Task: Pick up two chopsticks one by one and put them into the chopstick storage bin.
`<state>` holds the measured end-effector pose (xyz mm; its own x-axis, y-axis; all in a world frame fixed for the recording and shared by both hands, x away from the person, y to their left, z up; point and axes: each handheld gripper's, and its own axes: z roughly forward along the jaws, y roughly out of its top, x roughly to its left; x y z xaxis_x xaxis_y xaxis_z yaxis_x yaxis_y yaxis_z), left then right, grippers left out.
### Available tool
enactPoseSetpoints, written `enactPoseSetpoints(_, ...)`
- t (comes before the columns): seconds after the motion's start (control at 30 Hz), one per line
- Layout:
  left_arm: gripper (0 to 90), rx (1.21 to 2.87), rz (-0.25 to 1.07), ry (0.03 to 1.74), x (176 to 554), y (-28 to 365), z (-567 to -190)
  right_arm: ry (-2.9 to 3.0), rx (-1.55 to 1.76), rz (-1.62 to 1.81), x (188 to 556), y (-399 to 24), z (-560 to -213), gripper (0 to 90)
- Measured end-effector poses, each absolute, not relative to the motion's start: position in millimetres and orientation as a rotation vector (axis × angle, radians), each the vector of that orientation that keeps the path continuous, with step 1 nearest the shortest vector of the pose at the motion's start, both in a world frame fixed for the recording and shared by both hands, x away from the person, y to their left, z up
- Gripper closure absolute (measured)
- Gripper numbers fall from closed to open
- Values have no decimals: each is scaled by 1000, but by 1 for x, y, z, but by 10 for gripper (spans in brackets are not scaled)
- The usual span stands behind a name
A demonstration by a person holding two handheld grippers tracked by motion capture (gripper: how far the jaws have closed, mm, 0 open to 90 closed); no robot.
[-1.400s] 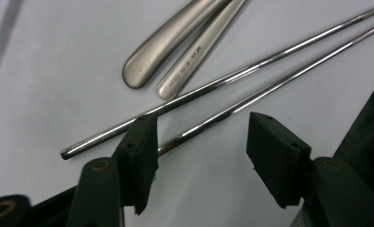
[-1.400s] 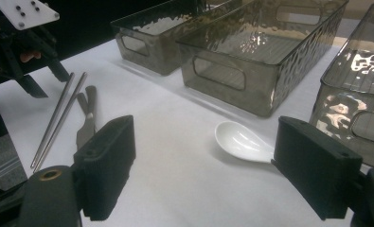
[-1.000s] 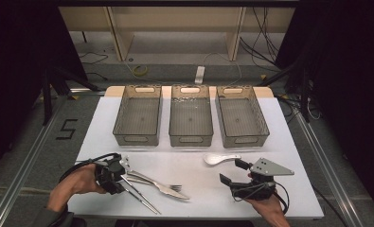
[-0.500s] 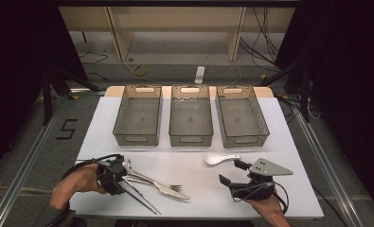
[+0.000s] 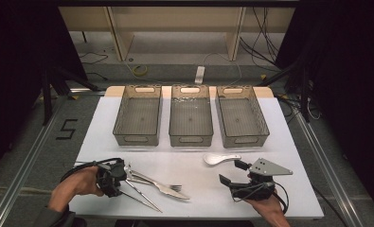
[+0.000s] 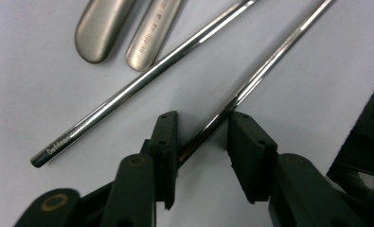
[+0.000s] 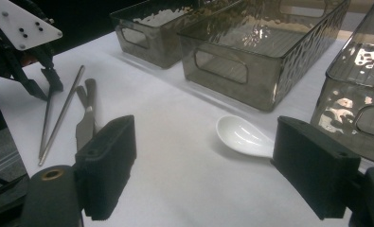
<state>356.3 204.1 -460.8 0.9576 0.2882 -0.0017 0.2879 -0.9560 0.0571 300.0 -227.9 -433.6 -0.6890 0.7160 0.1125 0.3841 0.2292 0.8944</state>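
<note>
Two metal chopsticks (image 5: 142,196) lie on the white table (image 5: 194,203) beside a fork (image 5: 168,186) and a knife (image 5: 171,192). My left gripper (image 5: 126,176) sits low at their handle ends. In the left gripper view its jaws (image 6: 201,123) straddle one chopstick (image 6: 270,61); they have just been closing and a gap still shows beside the rod. The other chopstick (image 6: 146,80) lies free alongside. My right gripper (image 5: 233,172) stands wide open just short of a white ceramic spoon (image 5: 220,159), which lies between its pads in the right gripper view (image 7: 239,135).
Three clear grey bins stand in a row across the table's far half: left (image 5: 136,140), middle (image 5: 191,140), right (image 5: 244,140). Bare white table lies between the cutlery and the spoon. Cables trail on the floor beyond the table.
The left gripper's jaws have narrowed around the chopstick. Both hands stay where they were, and the cutlery and spoon have not shifted.
</note>
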Motion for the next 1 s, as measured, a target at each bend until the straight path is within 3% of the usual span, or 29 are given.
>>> enactPoseSetpoints(0.17,676,3056,4,432,354,204,-461,2190,1026,1435,300,-227,-434,231)
enactPoseSetpoints(0.3,773,3057,2,393,353,204,-461,2191,1026,1432,301,-228,-434,231)
enactPoseSetpoints(1.0,844,3074,-83,212,344,202,-461,2211,1032,1402,302,-226,-435,237)
